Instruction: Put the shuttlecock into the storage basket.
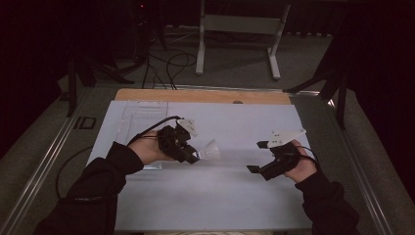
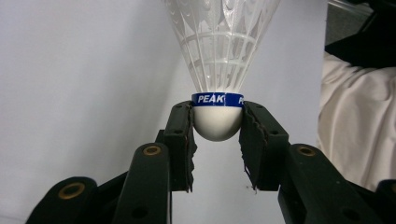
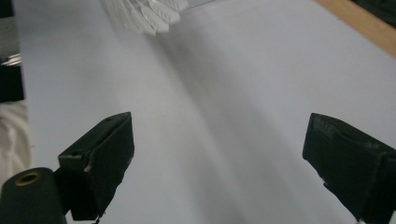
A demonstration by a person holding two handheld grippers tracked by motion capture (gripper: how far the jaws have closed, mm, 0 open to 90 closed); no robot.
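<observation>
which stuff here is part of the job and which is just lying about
In use:
- shuttlecock, clamped by its cork
- left gripper, shut on it
- right gripper, open, facing it

Lying about:
- clear plastic tray
- white table cover
- metal stand on the floor

White shuttlecock, black grippers, pale desk

The shuttlecock [image 2: 218, 93] has a white cork, a blue band with white letters "PEAK", and a translucent white skirt in a net pattern. Both the left gripper [image 2: 217, 140] and the right gripper [image 3: 219, 158] are black, with brass-coloured rivets. The desk [image 1: 235, 196] is covered in white, with a tan wooden edge at the far side. The sleeves [image 1: 98, 186] are black.
</observation>
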